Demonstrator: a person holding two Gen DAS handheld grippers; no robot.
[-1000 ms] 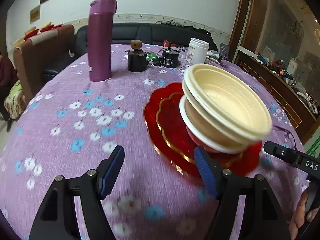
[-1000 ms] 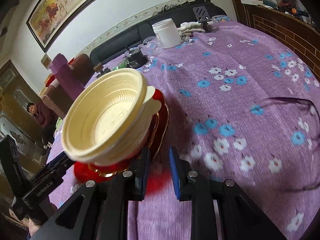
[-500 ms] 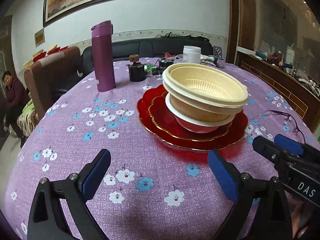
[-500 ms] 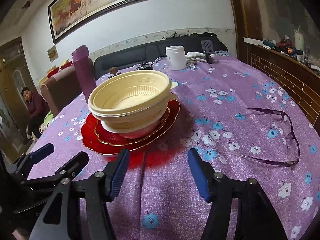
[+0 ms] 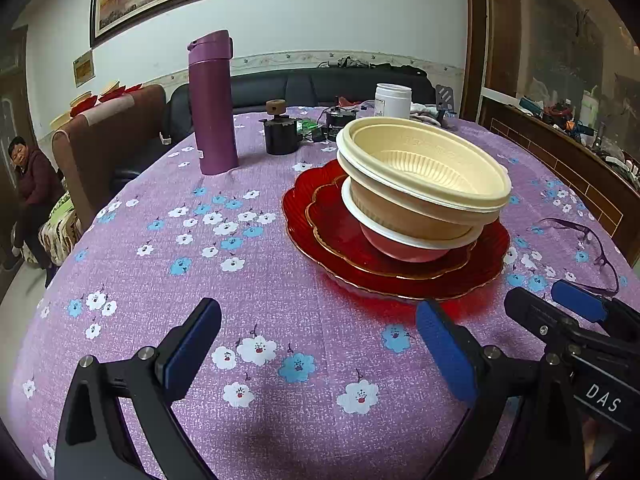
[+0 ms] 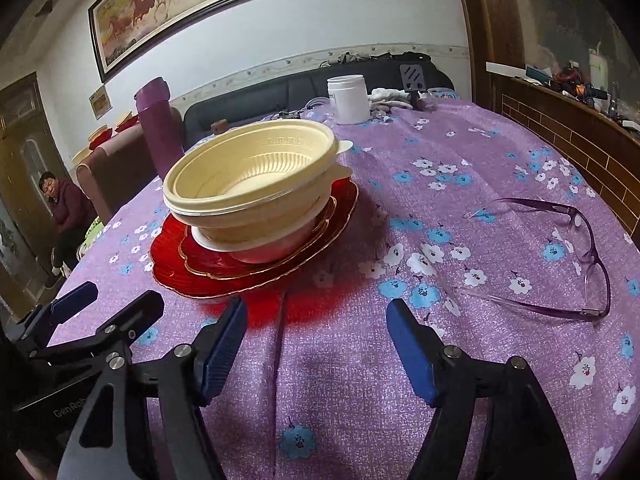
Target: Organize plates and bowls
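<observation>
White letters "DAS" stand on the right gripper (image 5: 560, 308) body, lower right of the left wrist view; "GenRo", cut off, marks the left gripper (image 6: 108, 304) body, lower left of the right wrist view.

White wall, horse painting (image 6: 188, 12), perhaps leather sofa (image 5: 304, 88).

The tablecloth (image 5: 248, 288) is purple, scattered with white and blue flowers. Two red plates (image 5: 332, 224) have gold-edged scalloped rims. Stacked on them, cream bowls (image 5: 424, 168) sit in a tan one, then a pink bowl with a white rim. The flask (image 5: 212, 104) is plum purple, the glasses (image 6: 576, 248) translucent violet, the finger pads (image 6: 224, 344) blue.
</observation>
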